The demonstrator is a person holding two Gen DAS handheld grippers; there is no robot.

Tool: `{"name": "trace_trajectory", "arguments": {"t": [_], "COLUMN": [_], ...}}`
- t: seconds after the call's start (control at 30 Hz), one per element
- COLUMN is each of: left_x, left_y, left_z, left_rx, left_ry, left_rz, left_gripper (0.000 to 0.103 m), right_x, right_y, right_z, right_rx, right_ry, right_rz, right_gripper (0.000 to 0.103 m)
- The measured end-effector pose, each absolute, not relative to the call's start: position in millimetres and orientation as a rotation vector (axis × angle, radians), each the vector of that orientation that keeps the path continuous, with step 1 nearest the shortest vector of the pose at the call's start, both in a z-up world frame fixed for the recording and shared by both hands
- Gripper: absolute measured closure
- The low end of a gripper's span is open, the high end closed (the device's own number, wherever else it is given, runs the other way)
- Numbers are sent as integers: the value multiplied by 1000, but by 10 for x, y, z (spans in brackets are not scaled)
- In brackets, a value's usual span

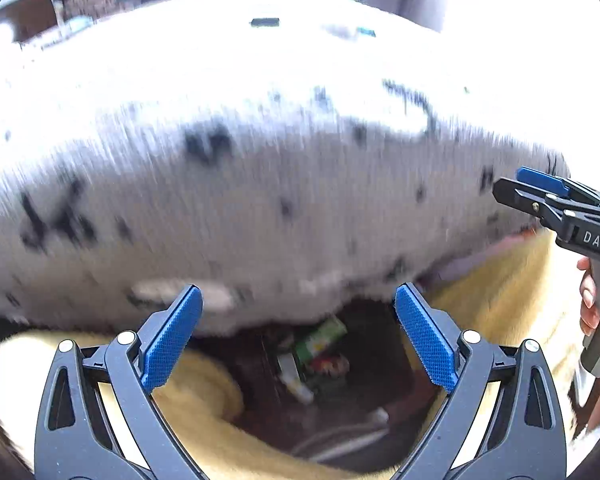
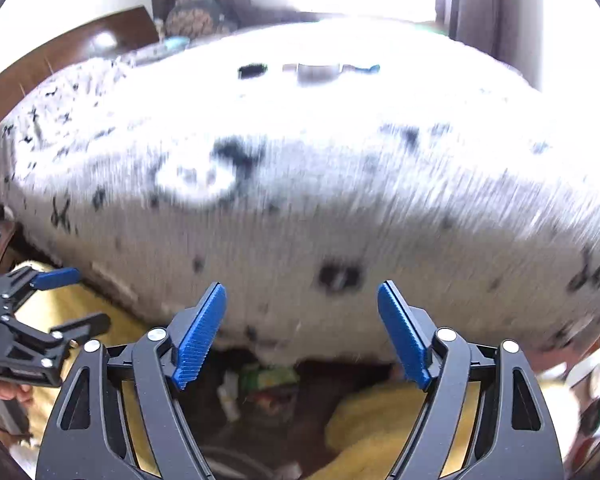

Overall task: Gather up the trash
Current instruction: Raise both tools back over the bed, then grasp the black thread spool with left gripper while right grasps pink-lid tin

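Both the left gripper [image 1: 298, 334] and right gripper [image 2: 302, 334] stood spread and empty above a dark bin [image 1: 384, 360] at the bed's [image 1: 260, 160] near edge. The wrappers [image 1: 320, 344] inside looked light and crinkly, probably best pinched by an edge.

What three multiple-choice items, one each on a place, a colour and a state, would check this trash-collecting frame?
1. Where does the trash lie?
A. in a dark container below the bed edge
B. on top of the bed
C. between the right gripper's pads

2. What colour are the gripper pads?
A. red
B. blue
C. green

3. How does the left gripper stand?
A. shut on a wrapper
B. shut on nothing
C. open, holding nothing

Answers:
1 A: the wrappers sit in the dark hollow under the spotted bed cover.
2 B: both pads look blue.
3 C: its pads stand wide apart with nothing pressed between them.
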State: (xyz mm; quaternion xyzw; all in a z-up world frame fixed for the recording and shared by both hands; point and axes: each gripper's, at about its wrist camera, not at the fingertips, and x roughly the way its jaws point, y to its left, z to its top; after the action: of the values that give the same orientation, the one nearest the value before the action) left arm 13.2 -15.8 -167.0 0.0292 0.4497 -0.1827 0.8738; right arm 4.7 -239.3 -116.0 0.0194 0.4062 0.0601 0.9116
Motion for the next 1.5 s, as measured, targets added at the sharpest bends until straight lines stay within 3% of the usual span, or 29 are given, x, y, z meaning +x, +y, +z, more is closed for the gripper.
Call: {"name": "trace_trajectory", "arguments": {"t": [0.43, 0.97, 1.23, 1.5], "left_x": [880, 2090, 2604, 2908], "left_y": [-4, -242, -354, -516], "left_z": [-984, -1249, -1247, -1269], "left_rx": [80, 85, 100, 121], "left_ry": [798, 873, 880, 877], "left_rz": [-311, -295, -302, -308], "left_gripper": [11, 11, 11, 11], "right_x": [727, 2165, 2988, 3360], "right_y": [-2508, -2638, -2454, -2555], "right_z": [-699, -961, -1100, -1210], "right_rx": [11, 109, 142, 208], "right_ry": [726, 799, 844, 861], "right_rz": [92, 83, 106, 98], "right_gripper": [20, 20, 13, 13]}}
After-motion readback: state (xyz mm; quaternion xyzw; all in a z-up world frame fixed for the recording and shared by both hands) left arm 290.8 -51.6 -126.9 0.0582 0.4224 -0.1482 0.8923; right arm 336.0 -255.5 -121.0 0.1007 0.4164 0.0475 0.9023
